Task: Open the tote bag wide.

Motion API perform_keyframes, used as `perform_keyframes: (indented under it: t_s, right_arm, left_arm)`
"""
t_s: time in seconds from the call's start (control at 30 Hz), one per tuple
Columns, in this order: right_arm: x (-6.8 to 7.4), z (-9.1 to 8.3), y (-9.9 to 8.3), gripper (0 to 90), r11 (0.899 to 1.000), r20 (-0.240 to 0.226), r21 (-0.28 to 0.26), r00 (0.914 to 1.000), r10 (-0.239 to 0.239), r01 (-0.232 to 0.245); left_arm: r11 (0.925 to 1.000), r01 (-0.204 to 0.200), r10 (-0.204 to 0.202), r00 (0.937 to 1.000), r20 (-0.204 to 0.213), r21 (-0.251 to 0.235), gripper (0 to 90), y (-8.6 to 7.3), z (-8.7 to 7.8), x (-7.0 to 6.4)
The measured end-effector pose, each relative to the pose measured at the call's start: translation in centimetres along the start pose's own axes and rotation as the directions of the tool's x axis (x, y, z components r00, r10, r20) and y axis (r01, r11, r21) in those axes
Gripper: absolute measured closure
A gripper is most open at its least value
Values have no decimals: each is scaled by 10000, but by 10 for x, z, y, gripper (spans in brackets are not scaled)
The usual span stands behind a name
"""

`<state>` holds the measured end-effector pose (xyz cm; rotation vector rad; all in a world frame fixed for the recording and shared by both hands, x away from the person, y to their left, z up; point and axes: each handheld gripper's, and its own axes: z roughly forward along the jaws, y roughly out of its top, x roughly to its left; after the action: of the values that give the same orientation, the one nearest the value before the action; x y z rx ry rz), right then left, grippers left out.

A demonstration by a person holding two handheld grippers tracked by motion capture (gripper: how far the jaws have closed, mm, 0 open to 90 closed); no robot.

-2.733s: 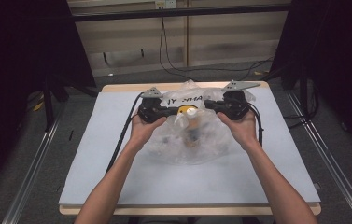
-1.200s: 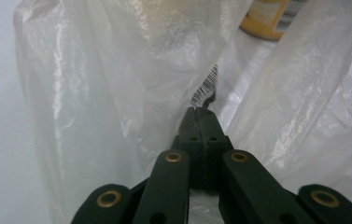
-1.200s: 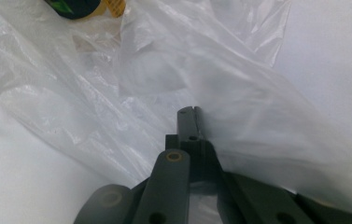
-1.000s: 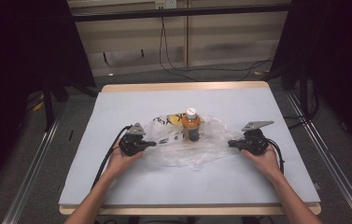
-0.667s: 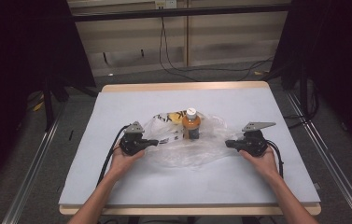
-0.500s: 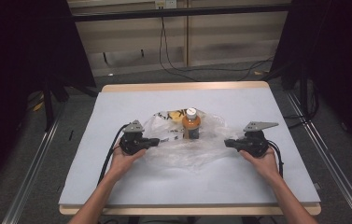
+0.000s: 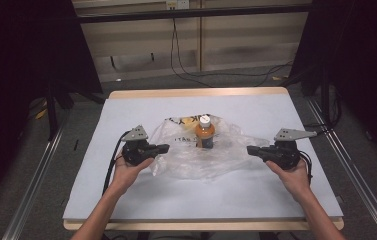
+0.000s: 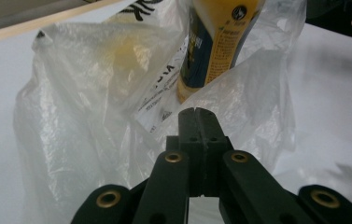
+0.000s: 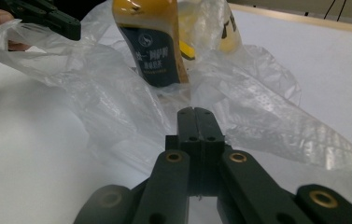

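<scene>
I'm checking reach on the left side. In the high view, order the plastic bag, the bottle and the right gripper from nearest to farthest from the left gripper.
1. Plastic bag, right at the left gripper.
2. Bottle, upright mid-table.
3. Right gripper, across the bag.

bottle (image 7: 205, 134) mid-table, bag (image 7: 211, 155) around it
</scene>
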<state>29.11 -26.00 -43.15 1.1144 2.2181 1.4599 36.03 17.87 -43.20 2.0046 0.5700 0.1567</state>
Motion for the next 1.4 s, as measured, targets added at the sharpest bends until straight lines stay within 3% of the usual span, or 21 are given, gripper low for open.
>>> perform_keyframes:
  t_s: [0.23,0.4,0.47,0.6,0.8,0.87,0.93,0.97,1.03,1.1,1.2,1.23,1.27,1.4]
  right_arm:
    - [13,-17,15,900,9988,-130,-362,9994,-319,314]
    - [8,-20,39,900,9984,41,-295,9988,-487,488]
    - [4,-11,51,900,9981,-23,-16,9981,-622,622]
    - [-5,17,72,900,9926,-251,692,9949,-980,995]
    - [-17,62,90,900,9750,-852,1795,9895,-1171,1308]
    - [-17,77,93,900,9600,-874,2305,9859,-1424,1591]
    - [-17,90,95,900,9478,-1460,2722,9807,-1300,1661]
    - [-17,97,95,900,9330,-1728,3152,9772,-1232,1734]
    - [-17,110,93,900,9066,-1865,3717,9727,-1379,1998]
    - [-19,121,91,900,8954,-2071,4005,9711,-1186,1947]
    - [-24,146,81,900,8626,-2308,4679,9688,-908,1923]
    - [-25,153,78,900,8582,-2317,4743,9683,-931,1960]
    - [-27,162,74,900,8466,-2150,5034,9740,-709,1728]
    - [-40,182,61,900,8339,-2106,5374,9775,-114,1255]
  left_arm:
    - [9981,-346,350,9994,82,-503,900,23,-10,-10]
    - [9969,-776,774,9967,240,96,900,48,3,-18]
    - [9937,-1005,991,9946,297,496,900,57,16,-23]
    - [9788,-1344,1286,9906,464,1549,900,63,45,-24]
    - [9592,-1215,1123,9924,503,2554,900,57,76,-17]
    - [9515,-1282,1201,9917,461,2796,900,56,83,-14]
    - [9395,-1212,1131,9926,436,3203,900,56,91,-14]
    - [9375,-1091,1014,9940,405,3304,900,55,95,-14]
    - [9236,-1230,1149,9924,437,3630,900,52,101,-13]
    - [9193,-1129,1032,9936,458,3770,900,46,105,-14]
    - [9129,-1186,1058,9929,541,3907,900,37,111,-19]
    - [9101,-1234,1051,9922,676,3955,900,33,113,-20]
    - [9062,-1326,1114,9909,758,4014,900,31,114,-22]
    - [8915,-1653,1323,9855,1066,4219,900,22,115,-31]
